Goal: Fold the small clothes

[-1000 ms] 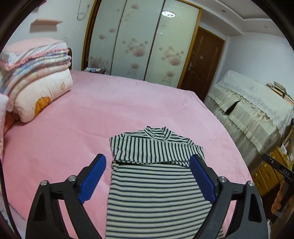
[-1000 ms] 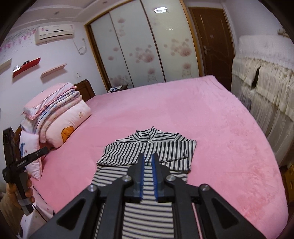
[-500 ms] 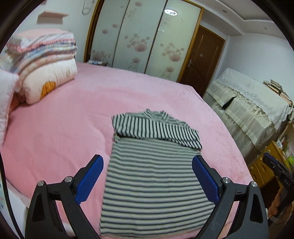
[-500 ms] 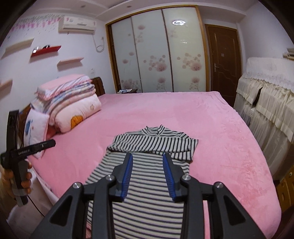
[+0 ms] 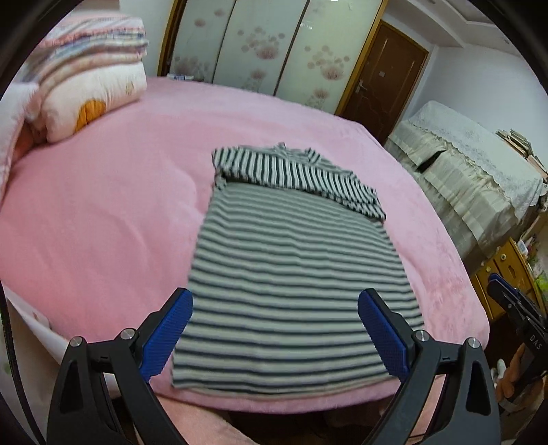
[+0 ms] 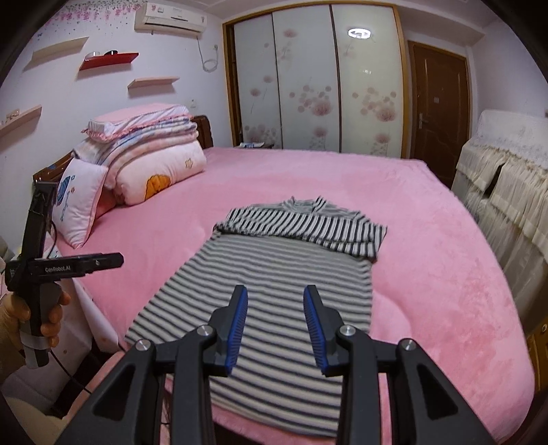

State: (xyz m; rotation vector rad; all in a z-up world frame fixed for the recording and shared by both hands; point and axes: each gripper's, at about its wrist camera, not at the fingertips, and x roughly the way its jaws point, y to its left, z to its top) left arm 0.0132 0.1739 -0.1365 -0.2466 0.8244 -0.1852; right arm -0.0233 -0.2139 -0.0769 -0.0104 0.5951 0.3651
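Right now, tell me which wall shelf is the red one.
The red shelf is the second from the top on the wall, just below and left of the air conditioner, with small items on it. The other shelves are pale wood.

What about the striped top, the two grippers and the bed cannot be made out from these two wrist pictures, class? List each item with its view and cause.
- Striped top: its near hem in the right wrist view is hidden behind the right gripper.
- Sleeves: folded across the chest in both views, so what lies beneath is hidden.
- Left gripper: its handle is cut off by the bottom edge of the left wrist view.
- Stripes near the hem: blurred in the left wrist view.
- Pink bed: its near side is hidden.
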